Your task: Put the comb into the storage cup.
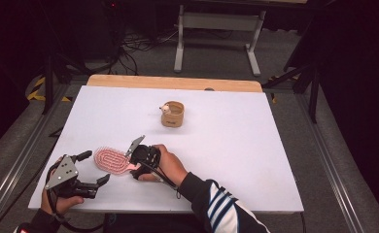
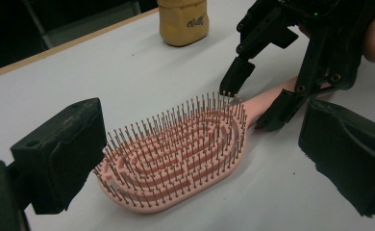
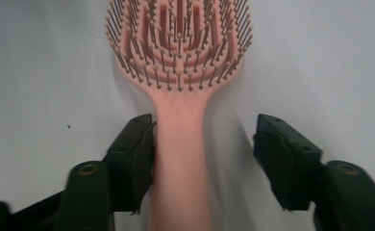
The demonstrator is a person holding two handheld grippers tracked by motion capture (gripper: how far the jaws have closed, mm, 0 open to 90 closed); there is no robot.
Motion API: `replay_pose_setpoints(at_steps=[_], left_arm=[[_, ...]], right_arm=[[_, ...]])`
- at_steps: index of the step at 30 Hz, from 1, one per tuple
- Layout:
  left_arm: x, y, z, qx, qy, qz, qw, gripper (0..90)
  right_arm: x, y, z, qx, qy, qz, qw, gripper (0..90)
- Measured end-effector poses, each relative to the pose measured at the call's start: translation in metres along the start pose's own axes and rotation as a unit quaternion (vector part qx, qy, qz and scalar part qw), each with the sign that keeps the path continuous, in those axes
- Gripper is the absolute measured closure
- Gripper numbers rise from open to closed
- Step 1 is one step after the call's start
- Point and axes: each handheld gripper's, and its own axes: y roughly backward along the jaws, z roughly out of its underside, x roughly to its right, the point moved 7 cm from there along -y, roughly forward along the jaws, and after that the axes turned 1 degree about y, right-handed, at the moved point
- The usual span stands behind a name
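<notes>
A: Straddling the handle of the pink plastic paddle hairbrush (image 3: 178,159), the right gripper (image 3: 202,154) has its two black jaws partly spread; one pad (image 3: 137,159) touches the handle's side while the other stands clear of it, so nothing is pinched yet.

B: And the brush itself?

A: It lies flat, bristles up, on the white table (image 1: 255,160), near the front edge and left of centre. Its oval head (image 2: 176,154) points toward the left gripper (image 1: 91,167), its handle toward the right hand (image 1: 170,165).

B: State of the left gripper?

A: Spread wide, its pads on either side of the brush head in its own view, touching nothing.

B: How should the grasp be completed?

A: In my judgement, centre the handle between the pads before closing, since the one-sided contact would otherwise push the brush sideways across the smooth surface. Close on the straight part of the handle, away from the flare at the neck, and keep the pads low enough to catch its full thickness. Lift level so the head does not droop.

B: Anything nearby?

A: A tan cylindrical cup (image 1: 173,114) with a small figure at its rim stands well apart, toward the table's far side.
</notes>
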Motion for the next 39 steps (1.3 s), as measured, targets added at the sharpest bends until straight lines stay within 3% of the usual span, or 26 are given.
replay_pose_setpoints(at_steps=[5, 11, 24, 32, 33, 39], left_arm=[[0.0, -0.001, 0.0, -0.001, 0.001, 0.002, 1.0, 4.0], [0.001, -0.002, 0.0, -0.001, 0.003, 0.006, 1.0, 4.3], [-0.002, 0.0, 0.0, 0.003, 0.013, 0.0, 0.9999, 5.1], [-0.004, 0.001, 0.0, 0.005, 0.018, -0.003, 0.9998, 5.0], [-0.004, 0.0, 0.0, 0.005, 0.018, -0.004, 0.9998, 5.0], [-0.004, 0.0, 0.001, 0.003, 0.019, -0.002, 0.9998, 5.2]], right_arm=[[0.0, -0.002, -0.004, -0.007, -0.002, -0.019, 0.9998, 51.2], [-0.005, -0.003, -0.008, -0.007, 0.005, -0.026, 0.9996, 69.0], [-0.007, 0.0, -0.007, 0.012, 0.024, -0.003, 0.9996, 70.0], [0.0, 0.013, -0.007, 0.058, 0.012, 0.026, 0.9979, 70.0], [0.003, 0.019, -0.007, 0.072, 0.014, 0.039, 0.9965, 70.0], [0.007, 0.03, -0.005, 0.104, 0.016, 0.055, 0.993, 70.0]])
